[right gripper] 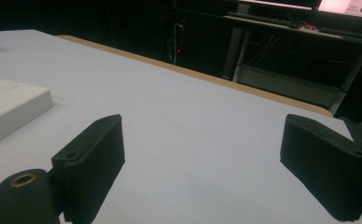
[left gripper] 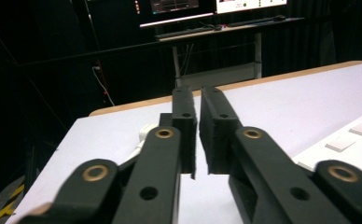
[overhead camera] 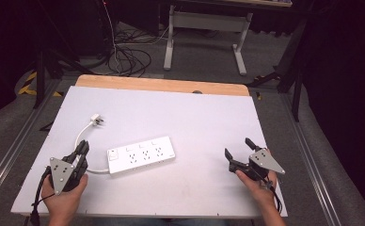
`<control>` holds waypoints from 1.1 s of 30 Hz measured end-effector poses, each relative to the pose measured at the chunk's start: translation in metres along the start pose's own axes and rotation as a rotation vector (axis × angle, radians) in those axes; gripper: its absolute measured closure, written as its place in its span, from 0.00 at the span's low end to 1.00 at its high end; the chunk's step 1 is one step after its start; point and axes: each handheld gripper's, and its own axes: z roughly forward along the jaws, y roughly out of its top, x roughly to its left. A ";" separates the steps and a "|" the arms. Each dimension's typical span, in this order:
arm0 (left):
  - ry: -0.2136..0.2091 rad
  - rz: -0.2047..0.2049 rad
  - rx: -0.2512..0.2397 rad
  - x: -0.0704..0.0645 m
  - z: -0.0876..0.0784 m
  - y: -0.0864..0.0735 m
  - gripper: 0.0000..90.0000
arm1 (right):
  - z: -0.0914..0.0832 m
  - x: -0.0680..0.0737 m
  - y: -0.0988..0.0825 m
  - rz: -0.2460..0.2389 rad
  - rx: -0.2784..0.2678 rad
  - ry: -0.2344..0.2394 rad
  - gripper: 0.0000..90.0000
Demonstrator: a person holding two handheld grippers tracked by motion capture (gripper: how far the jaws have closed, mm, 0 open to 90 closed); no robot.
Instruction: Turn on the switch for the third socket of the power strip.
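Observation:
A white power strip (overhead camera: 141, 155) with several sockets lies on the white tabletop (overhead camera: 194, 117), left of centre. Its white cable (overhead camera: 79, 136) loops back to a plug (overhead camera: 96, 120) lying farther away on the left. My left gripper (overhead camera: 83, 147) rests just left of the strip beside the cable. In the left gripper view the left gripper (left gripper: 198, 95) has its jaws nearly together with nothing between them, and the strip (left gripper: 351, 144) is at the right. My right gripper (overhead camera: 237, 147) rests near the table's right front, and its jaws stand wide apart and empty in the right gripper view (right gripper: 205, 135).
A wooden strip (overhead camera: 162, 84) runs along the table's far edge. Beyond it on the floor stand a white desk frame (overhead camera: 204, 33) and loose cables (overhead camera: 124, 56). A dark drape (overhead camera: 345, 94) hangs on the right.

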 end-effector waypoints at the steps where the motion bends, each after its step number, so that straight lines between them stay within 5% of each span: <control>1: 0.003 0.002 -0.002 0.000 0.000 0.000 1.00 | 0.000 0.000 0.000 -0.001 0.000 0.000 0.16; 14: -0.022 -0.050 0.035 0.005 -0.003 0.008 1.00 | 0.000 0.001 0.000 -0.014 0.004 -0.001 0.17; 19: -0.074 -0.089 0.084 0.006 -0.004 0.016 1.00 | 0.000 0.002 -0.001 -0.015 0.007 -0.001 0.17; 33: -0.142 -0.038 0.131 0.002 -0.002 0.034 1.00 | 0.001 0.003 -0.001 -0.025 0.012 -0.003 0.17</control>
